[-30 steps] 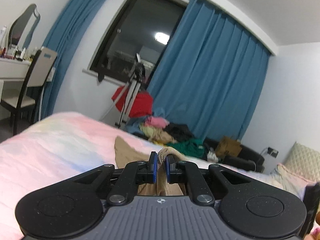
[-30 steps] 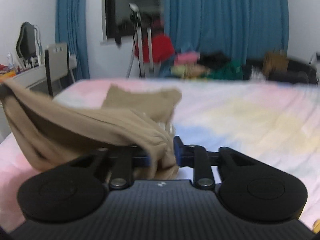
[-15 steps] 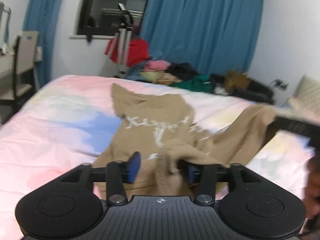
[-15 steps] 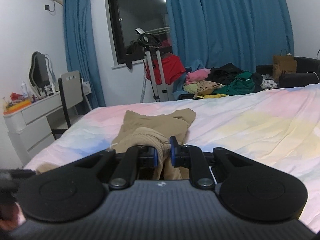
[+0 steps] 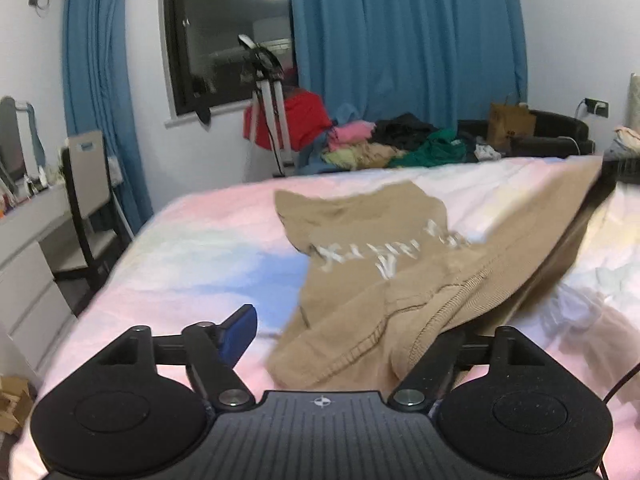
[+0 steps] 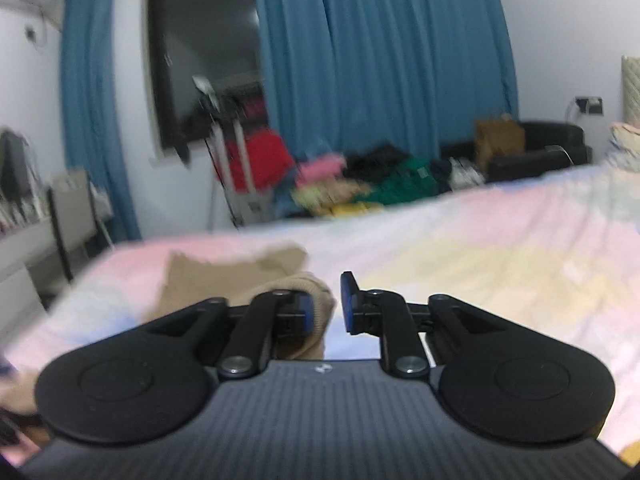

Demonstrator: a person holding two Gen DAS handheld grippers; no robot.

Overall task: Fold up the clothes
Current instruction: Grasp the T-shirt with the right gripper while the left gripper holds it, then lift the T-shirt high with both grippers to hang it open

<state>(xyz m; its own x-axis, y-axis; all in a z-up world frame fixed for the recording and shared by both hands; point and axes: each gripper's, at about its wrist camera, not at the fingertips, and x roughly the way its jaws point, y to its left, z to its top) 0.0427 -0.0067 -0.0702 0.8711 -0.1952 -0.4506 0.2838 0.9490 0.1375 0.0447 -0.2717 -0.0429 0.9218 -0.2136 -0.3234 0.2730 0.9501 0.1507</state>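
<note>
Left wrist view: left gripper (image 5: 340,340) opening, tan sweatshirt (image 5: 384,248) draped on its right finger; right gripper (image 6: 326,306) opening too, cuff hanging off the left pad.

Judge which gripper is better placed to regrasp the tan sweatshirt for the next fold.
Left, probably. The left gripper is opening with the sweatshirt hem draped over one finger, laid out ahead. The right gripper, also opening, has only a bunched edge beside one pad.
</note>
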